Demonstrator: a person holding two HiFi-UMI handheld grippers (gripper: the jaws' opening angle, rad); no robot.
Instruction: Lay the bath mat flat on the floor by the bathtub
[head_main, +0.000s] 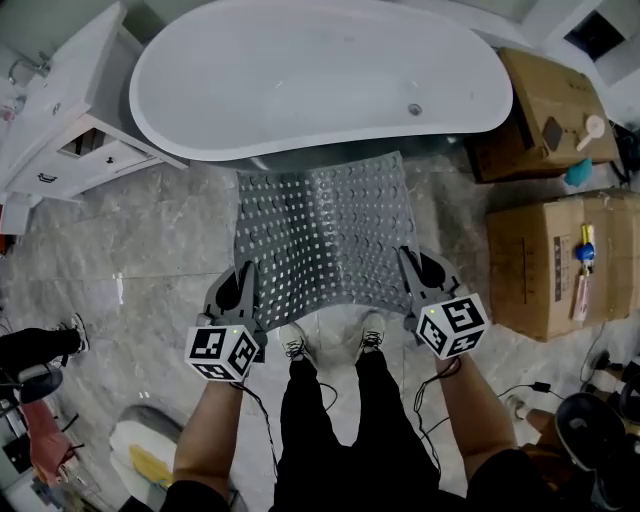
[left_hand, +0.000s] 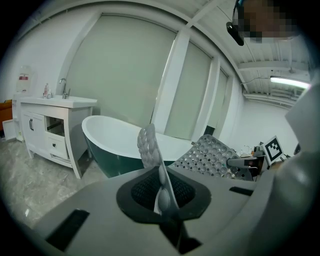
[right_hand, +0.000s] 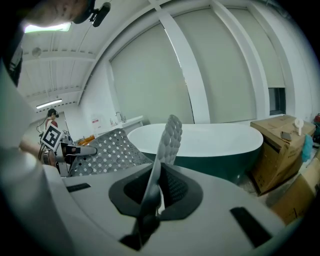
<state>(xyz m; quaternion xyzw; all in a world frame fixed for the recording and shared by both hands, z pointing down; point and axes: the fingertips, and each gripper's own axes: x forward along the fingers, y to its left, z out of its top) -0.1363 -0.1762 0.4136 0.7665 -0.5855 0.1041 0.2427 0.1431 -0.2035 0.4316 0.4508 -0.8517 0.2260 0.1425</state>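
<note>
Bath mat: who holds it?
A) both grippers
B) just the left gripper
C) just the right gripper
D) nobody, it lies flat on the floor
A: the left gripper and the right gripper each pinch a near corner of the mat.

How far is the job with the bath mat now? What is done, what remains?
Done: the bath mat is opened out before the bathtub. In hand: the left gripper and right gripper each clamp a near corner, raised off the floor. Remaining: lower it flat, then release.
</note>
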